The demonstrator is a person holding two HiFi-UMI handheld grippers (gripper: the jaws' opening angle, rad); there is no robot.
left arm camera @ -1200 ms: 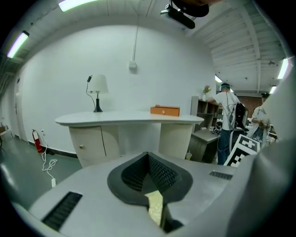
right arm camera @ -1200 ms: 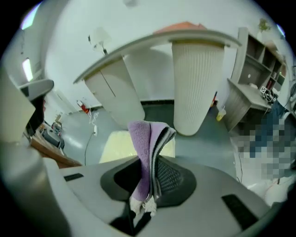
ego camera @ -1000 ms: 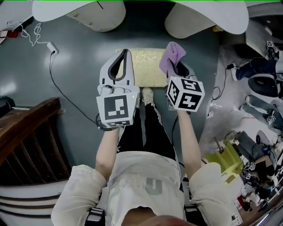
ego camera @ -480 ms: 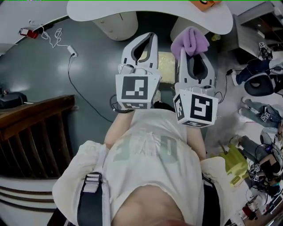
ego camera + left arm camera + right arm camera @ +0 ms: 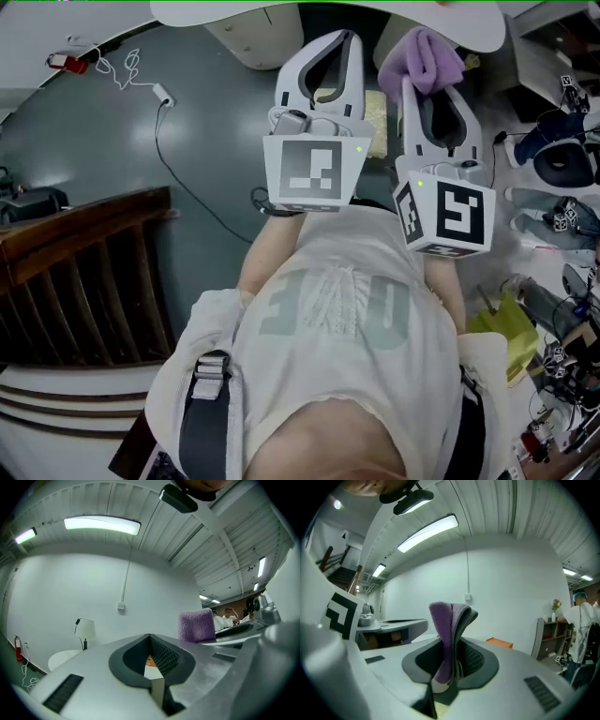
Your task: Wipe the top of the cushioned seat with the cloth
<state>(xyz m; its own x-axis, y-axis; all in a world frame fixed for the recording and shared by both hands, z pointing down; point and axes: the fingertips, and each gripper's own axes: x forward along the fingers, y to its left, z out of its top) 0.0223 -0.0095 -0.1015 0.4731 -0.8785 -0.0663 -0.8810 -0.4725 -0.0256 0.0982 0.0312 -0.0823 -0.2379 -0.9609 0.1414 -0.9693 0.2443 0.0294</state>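
Our right gripper [image 5: 452, 645] has its fingers clenched on the cloth [image 5: 444, 620], the left gripper [image 5: 150, 640] is closed and empty, and both are high above the seat [image 5: 376, 117].

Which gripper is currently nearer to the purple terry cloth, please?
Right. The right gripper is shut on the purple terry cloth; the left gripper, shut and empty, is beside it to its left, not touching.

Only a sliver of the cushioned seat [image 5: 376, 114] shows between the left gripper [image 5: 343, 42] and right gripper [image 5: 433, 87], whose jaws hide the lower end of the cloth [image 5: 430, 56].
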